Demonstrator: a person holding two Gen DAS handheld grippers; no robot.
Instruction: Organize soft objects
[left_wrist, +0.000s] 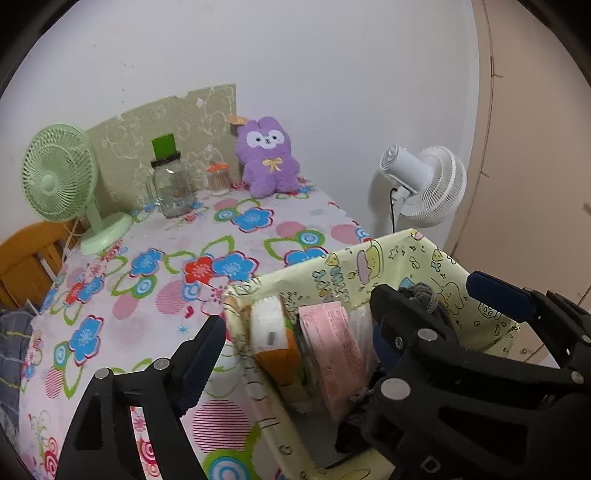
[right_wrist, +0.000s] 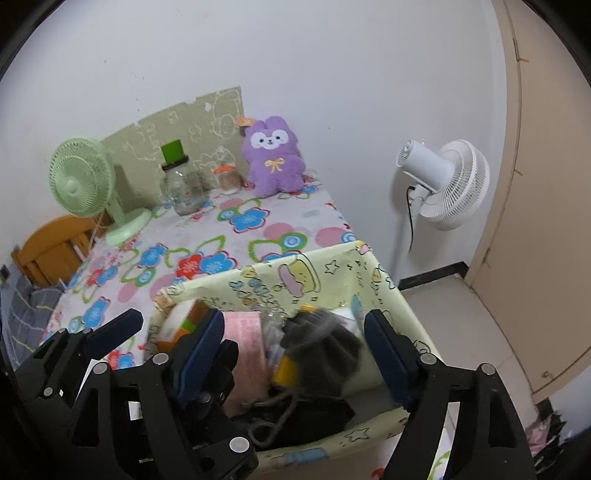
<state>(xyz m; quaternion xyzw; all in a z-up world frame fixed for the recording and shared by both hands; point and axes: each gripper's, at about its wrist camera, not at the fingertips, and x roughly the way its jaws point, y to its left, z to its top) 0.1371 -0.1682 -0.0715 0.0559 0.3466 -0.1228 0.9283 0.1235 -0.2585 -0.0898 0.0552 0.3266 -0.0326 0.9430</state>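
- Fingers (right_wrist: 207, 343) of the right gripper (right_wrist: 295, 343): black frame, dark blue pads, spread wide over the storage box (right_wrist: 332, 273); nothing pressed between them.
- Left gripper (left_wrist: 295, 325): fingers likewise apart, one over the tablecloth (left_wrist: 236, 229), the other over the box interior; grips nothing. In the left wrist view the right gripper crosses the lower right corner and hides part of the box.
- Dark knit item (right_wrist: 325, 350): grey-black, soft and ribbed, blurred, lying in the box between the right gripper's open fingers, apart from both pads. A cord trails from it toward the box's near wall.
- Storage box: pale yellow fabric-look walls printed with cartoon figures and stars, rectangular, open-topped, at the table's near right corner.
- Box contents: pink printed packet (left_wrist: 336, 339), upright; white and orange carton (left_wrist: 273, 332) beside it at the left wall; clear wrapped items between, too small to tell.
- Purple plush toy (left_wrist: 267, 158): fuzzy, white face patch, yellow bow, seated upright at the table's far edge against the wall, well apart from the box.
- Tablecloth: glossy, white ground, blue, red and green flowers.
- Green desk fan (left_wrist: 59, 177): plastic grille, round base, far left of the table.
- Glass jar (left_wrist: 173, 188): clear, dark lid, green card behind it.
- Small orange-lidded jar (left_wrist: 218, 177): between glass jar and plush.
- White pedestal fan (left_wrist: 424, 184): on the floor, right of the table.
- Wooden chair (left_wrist: 26, 258): orange-brown, left of the table.
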